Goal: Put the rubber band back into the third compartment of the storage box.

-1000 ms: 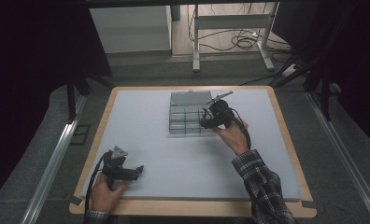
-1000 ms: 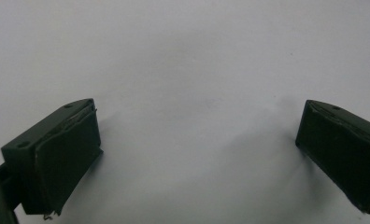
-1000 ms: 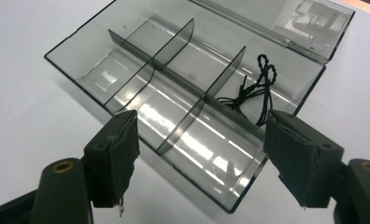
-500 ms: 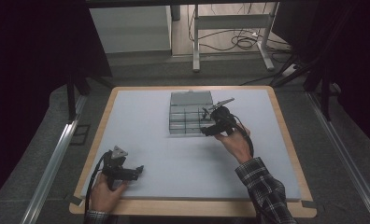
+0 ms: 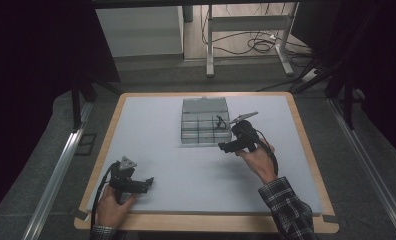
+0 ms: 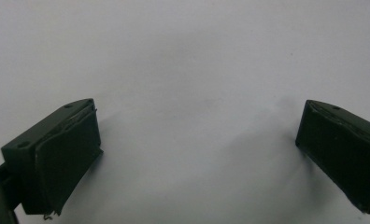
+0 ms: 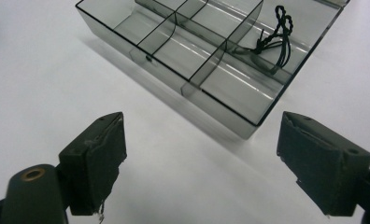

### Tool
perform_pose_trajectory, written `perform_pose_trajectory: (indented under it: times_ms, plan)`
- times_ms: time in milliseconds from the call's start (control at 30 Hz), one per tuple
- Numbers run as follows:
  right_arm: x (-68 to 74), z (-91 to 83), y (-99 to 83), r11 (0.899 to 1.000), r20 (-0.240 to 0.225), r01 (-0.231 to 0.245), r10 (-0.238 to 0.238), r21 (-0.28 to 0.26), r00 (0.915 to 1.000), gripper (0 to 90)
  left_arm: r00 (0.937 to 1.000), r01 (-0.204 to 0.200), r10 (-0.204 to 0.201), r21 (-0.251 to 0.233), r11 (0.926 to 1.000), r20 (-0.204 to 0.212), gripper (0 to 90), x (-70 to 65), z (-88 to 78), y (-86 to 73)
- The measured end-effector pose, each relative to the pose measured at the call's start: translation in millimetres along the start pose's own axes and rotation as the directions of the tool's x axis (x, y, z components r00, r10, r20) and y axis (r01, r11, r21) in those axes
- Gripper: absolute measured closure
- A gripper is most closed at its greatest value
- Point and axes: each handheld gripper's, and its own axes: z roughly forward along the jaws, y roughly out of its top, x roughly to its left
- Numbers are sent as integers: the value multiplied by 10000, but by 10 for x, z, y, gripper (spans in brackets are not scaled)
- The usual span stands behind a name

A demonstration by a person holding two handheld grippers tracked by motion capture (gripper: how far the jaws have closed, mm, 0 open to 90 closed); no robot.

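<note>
A clear grey compartment box [image 5: 205, 122] with its lid folded back lies at the table's far middle. In the right gripper view the box [image 7: 183, 51] has several compartments, and a black cord [image 7: 274, 39] lies in a far one. My right gripper [image 5: 227, 146] hovers just off the box's near right corner, open and empty, its jaws wide apart [image 7: 199, 158]. My left gripper [image 5: 147, 183] rests near the front left of the table, open with nothing between its jaws [image 6: 197, 149].
The white mat [image 5: 196, 170] covers a wood-edged table [image 5: 206, 222]. Metal rails [image 5: 51, 180] run along both sides. Cables and a white frame stand on the floor behind.
My right gripper has drawn back from over the box toward the near right. The left gripper has stayed put.
</note>
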Motion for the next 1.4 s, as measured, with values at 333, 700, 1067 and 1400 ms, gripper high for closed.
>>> perform_pose_trajectory:
  times_ms: [333, 700, 1067, 1400]
  plan:
    - [41, -68, -152, 9998, 89, 139, -139, 105, 9999, 118, 10000, 0, 0, 0, 10000, -3, 0, 0, 0, 0]
    - [74, -190, -362, 9998, 155, 183, -184, 57, 9997, 98, 10000, 4, -4, -2, 10000, -3, 0, 0, 0, 0]
    - [36, -385, -624, 9999, 389, -163, 165, -36, 9991, 91, 10000, -17, 17, 17, 10000, -7, 0, 1, 0, 1]
    - [14, -567, -846, 9995, 707, -304, 306, -29, 9970, 90, 10000, -14, 14, 12, 10000, -5, 0, 0, 0, 1]
